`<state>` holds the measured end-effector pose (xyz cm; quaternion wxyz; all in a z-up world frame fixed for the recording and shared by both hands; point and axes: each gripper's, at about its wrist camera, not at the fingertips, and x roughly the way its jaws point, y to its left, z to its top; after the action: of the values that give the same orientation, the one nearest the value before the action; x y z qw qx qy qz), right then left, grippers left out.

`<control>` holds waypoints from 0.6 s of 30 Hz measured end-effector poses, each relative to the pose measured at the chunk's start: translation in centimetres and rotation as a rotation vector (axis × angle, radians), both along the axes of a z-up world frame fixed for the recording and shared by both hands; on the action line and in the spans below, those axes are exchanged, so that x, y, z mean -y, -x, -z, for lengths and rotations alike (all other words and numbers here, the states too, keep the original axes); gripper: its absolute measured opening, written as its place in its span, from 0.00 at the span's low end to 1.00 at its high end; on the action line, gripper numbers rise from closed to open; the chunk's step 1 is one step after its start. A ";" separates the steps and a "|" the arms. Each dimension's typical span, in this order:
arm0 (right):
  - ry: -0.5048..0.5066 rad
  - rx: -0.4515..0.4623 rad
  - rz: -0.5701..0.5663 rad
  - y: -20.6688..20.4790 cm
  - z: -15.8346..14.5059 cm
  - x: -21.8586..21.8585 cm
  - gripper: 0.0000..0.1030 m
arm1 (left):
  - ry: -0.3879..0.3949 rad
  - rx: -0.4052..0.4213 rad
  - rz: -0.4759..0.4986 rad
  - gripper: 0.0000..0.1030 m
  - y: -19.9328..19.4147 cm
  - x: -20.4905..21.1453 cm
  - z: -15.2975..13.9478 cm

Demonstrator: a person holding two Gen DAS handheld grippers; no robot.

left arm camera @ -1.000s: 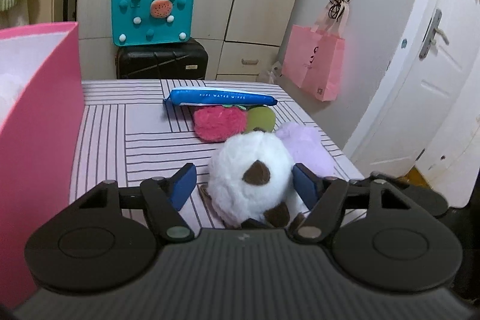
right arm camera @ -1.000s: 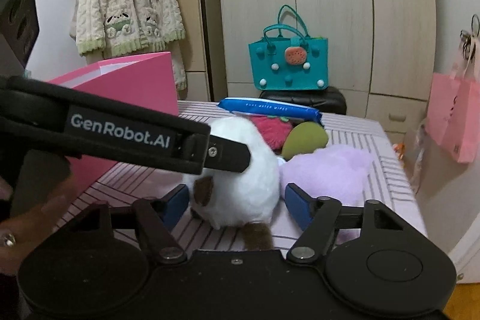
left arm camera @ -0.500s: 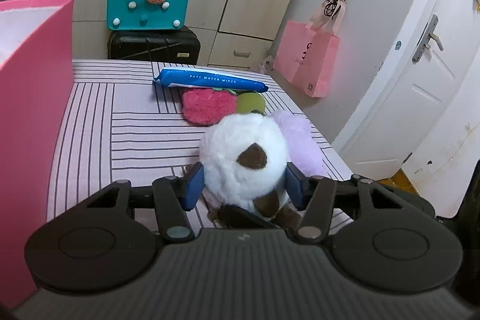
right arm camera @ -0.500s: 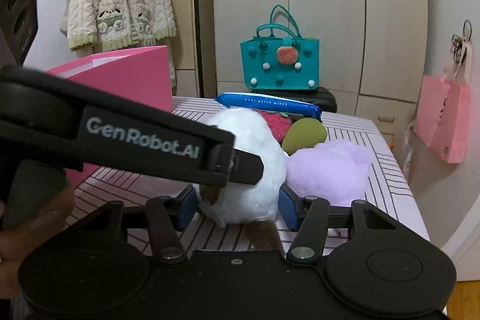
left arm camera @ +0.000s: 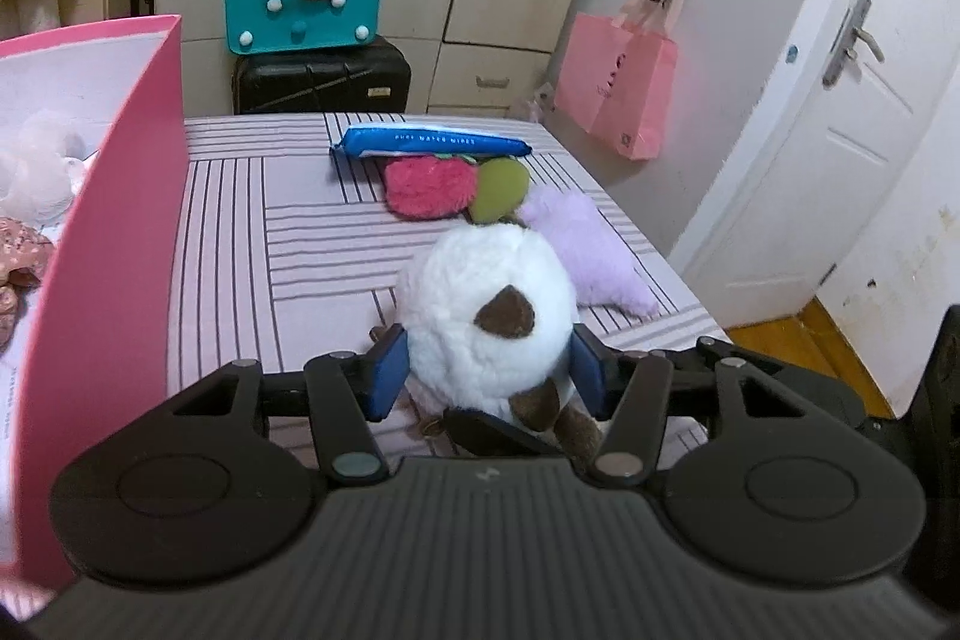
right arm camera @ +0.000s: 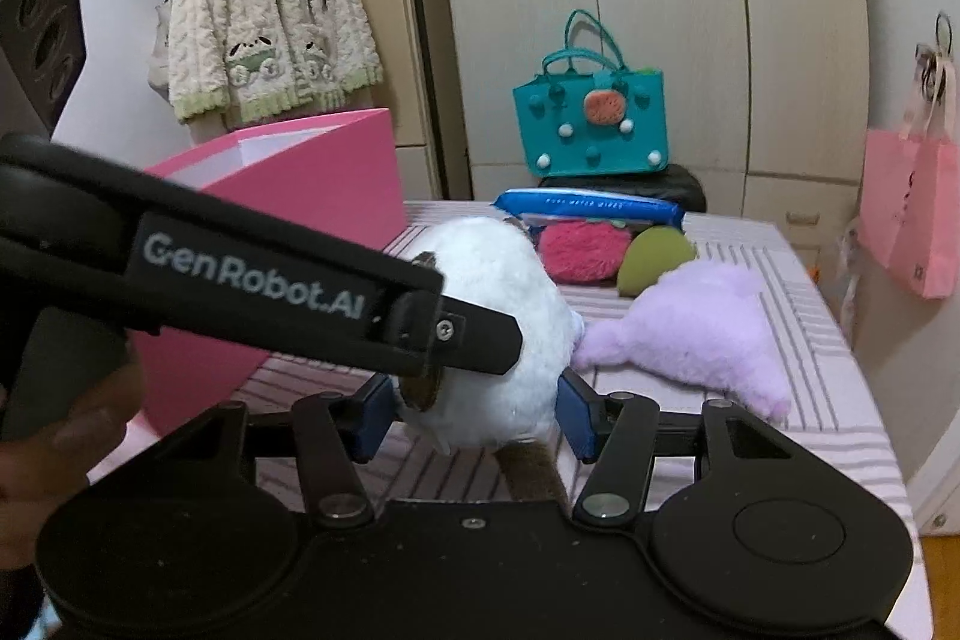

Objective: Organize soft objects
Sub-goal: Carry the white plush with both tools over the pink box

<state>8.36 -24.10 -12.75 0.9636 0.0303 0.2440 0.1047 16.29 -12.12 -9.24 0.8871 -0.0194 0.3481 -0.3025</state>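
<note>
I have both tools on the same toy. My left gripper (left arm camera: 486,376) has its blue pads pressed into the two flanks of the white plush (left arm camera: 489,316), jaws narrowed until the fur bulges past them. My right gripper (right arm camera: 474,418) does the same from its side, pads sunk into the plush at its 9 and 3 o'clock, so each tool is clamped on it. In the right view the left tool's black arm crosses in from 9 o'clock and meets the plush. Whether the plush is resting on the striped bed cover (left arm camera: 240,244) or just off it I cannot tell.

I judge this as the pick-up step of sorting: the white plush is gripped and the carry comes next. The pink box (left arm camera: 114,232) stands open at my 9 o'clock in the left view, with pale soft things already lying inside, so that is the likely destination. The move calls for lifting both tools together, keeping their spacing so the toy is neither torn nor dropped, swinging toward 9 o'clock and clearing the box's tall wall before opening.

Farther out, toward 12 o'clock, wait the purple plush (left arm camera: 591,250), the green plush (left arm camera: 501,187), the pink plush (left arm camera: 429,187) and a blue wipes pack (left arm camera: 435,142) at the far edge.
</note>
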 end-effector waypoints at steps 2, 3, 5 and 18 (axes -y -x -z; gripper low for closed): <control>-0.024 -0.026 -0.016 0.4 -0.2 0.0 0.59 | -0.033 -0.011 0.013 0.54 0.5 -0.1 -0.3; -0.033 -0.036 -0.021 0.6 -0.3 0.0 0.59 | -0.052 -0.013 0.024 0.54 0.8 -0.1 -0.5; -0.043 -0.060 -0.030 1.0 -0.6 -0.1 0.59 | -0.080 -0.020 0.048 0.54 1.4 -0.2 -0.9; -0.014 -0.106 -0.098 3.7 -3.5 -1.5 0.59 | -0.101 -0.113 0.152 0.54 3.1 -2.6 -3.4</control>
<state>4.68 -22.63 -9.23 0.9428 0.0306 0.2951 0.1519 13.20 -9.56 -5.86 0.8405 0.0345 0.4127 -0.3494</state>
